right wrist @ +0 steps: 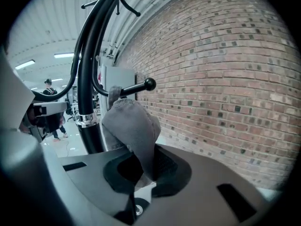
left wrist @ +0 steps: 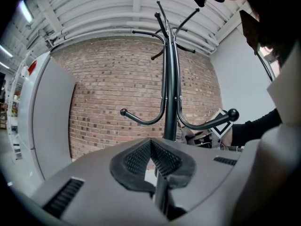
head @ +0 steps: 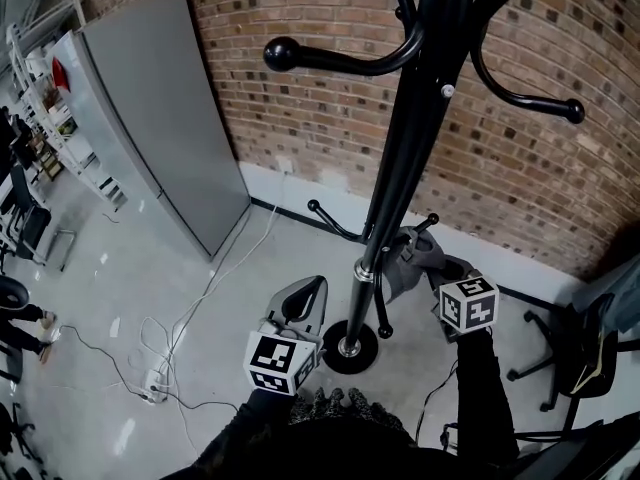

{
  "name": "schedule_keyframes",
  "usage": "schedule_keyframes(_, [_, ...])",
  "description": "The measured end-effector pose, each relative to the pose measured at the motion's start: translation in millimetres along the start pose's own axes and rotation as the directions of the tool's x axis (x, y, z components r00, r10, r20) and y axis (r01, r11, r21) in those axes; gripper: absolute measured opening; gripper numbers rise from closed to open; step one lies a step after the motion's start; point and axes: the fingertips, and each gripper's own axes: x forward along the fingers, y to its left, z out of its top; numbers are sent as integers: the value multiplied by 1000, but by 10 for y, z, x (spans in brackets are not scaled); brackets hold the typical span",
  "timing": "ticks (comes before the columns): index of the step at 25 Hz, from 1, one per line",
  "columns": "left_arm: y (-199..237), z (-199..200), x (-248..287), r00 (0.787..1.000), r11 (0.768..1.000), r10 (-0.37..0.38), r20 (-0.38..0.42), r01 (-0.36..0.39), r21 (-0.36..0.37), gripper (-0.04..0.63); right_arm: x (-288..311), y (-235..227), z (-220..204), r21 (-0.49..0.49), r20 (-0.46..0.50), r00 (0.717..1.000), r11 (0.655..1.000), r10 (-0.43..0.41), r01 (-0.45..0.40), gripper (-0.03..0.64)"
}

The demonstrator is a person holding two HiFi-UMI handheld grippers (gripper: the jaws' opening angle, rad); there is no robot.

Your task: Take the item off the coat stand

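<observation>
A black coat stand (head: pixel 400 168) rises from a round base (head: pixel 348 346) in front of a brick wall. A grey fabric cap (head: pixel 415 258) hangs on one of its low hooks, to the right of the pole. My right gripper (head: pixel 428 268) is at the cap. In the right gripper view its jaws (right wrist: pixel 143 166) are shut on a fold of the grey cap (right wrist: pixel 131 126), below a ball-tipped hook (right wrist: pixel 149 84). My left gripper (head: pixel 308 293) hangs left of the pole, near the base. Its pads (left wrist: pixel 151 147) meet with nothing between them, pointing at the stand (left wrist: pixel 170 88).
A tall grey cabinet (head: pixel 160 108) stands against the wall at the left. White cables and a power strip (head: pixel 150 388) lie on the floor at lower left. An office chair (head: pixel 570 358) stands at the right. Upper hooks (head: pixel 285 55) jut out overhead.
</observation>
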Motion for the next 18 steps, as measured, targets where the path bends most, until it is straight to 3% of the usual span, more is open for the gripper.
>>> schedule_keyframes(13, [17,34,-71,999,999,-33,11,33,-2,8,-210,-297,347,163,80,992,983,-100,86,21])
schedule_keyframes(18, [59,26,-121,999,999,-35,7,35,-1,8,-201,-448,384,161,57,984,974,-168,157,21])
